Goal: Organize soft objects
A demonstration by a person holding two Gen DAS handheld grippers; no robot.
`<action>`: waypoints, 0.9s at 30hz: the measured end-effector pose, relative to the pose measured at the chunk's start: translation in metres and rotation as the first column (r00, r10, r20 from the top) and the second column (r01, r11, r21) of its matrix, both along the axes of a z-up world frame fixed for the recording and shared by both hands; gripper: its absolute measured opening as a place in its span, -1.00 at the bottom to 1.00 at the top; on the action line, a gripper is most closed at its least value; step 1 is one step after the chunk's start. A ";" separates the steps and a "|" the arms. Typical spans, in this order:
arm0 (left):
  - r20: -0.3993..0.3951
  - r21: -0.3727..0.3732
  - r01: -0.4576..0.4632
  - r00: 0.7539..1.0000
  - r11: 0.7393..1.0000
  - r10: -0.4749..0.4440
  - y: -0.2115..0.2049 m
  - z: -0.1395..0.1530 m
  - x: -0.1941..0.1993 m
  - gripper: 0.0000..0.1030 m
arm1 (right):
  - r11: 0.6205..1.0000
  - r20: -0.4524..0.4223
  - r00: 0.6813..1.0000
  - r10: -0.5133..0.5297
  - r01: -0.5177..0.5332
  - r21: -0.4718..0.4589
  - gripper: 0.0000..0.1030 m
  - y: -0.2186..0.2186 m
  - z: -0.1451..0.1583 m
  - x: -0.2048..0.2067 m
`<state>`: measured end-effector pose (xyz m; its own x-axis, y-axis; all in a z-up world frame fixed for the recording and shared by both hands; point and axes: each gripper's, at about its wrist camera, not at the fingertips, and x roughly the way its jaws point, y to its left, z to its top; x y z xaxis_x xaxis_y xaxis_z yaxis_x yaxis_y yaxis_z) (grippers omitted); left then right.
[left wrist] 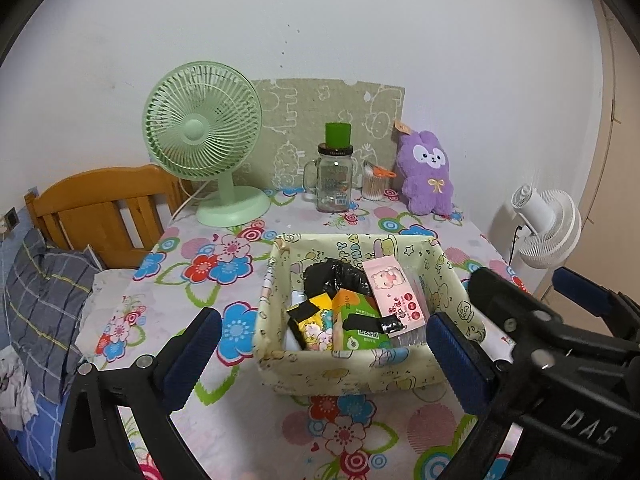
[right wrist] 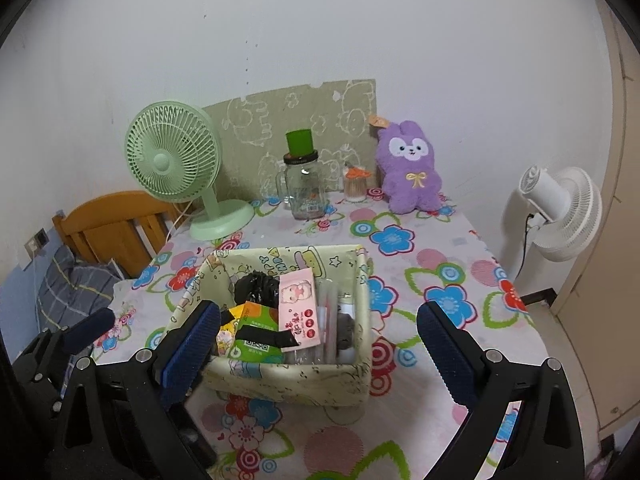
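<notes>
left gripper (left wrist: 324, 356): jaws spread wide, nothing between the pads, low in the left wrist view, in front of the basket; its blue pad also shows at lower left of the right wrist view.
right gripper (right wrist: 318, 344): jaws spread wide, holding nothing, low in its own frame, straddling the basket's near side; seen at lower right of the left wrist view.
basket (left wrist: 352, 374): cream fabric, centre of the flowered tablecloth (left wrist: 224, 280).
basket contents: black plastic bag (left wrist: 334, 276), pink tissue pack (left wrist: 394, 294), green-orange pack (left wrist: 358, 320), yellow cartoon pack (left wrist: 314, 326), all loosely stacked.
plush toy (left wrist: 426, 172): purple, upright at the back of the table against the wall, right of centre, well apart from the basket.
back row: green fan (left wrist: 204, 136) at left, glass mug (left wrist: 334, 178) with green cup on its lid, cotton swab jar (left wrist: 374, 184) just beside the plush toy.
off table: white fan (left wrist: 548, 230) at right edge.
</notes>
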<state>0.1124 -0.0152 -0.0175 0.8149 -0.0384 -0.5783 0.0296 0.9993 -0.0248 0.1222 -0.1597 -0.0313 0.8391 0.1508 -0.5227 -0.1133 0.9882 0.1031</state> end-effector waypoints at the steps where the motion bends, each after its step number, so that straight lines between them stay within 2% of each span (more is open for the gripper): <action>1: 0.003 0.000 -0.003 1.000 1.000 0.003 0.001 0.001 -0.003 0.99 | 1.000 0.004 1.000 -0.003 0.003 0.001 0.94 -0.002 0.001 -0.003; 27: 0.149 0.030 -0.047 0.988 0.998 0.042 0.014 0.047 -0.102 0.99 | 0.996 0.149 0.985 -0.089 0.091 -0.005 0.94 -0.035 0.043 -0.120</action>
<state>0.0106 -0.0015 0.0300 0.8922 0.0174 -0.4512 -0.0144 0.9998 0.0100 0.0024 -0.1944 0.0119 0.9175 0.0658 -0.3923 -0.0374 0.9961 0.0798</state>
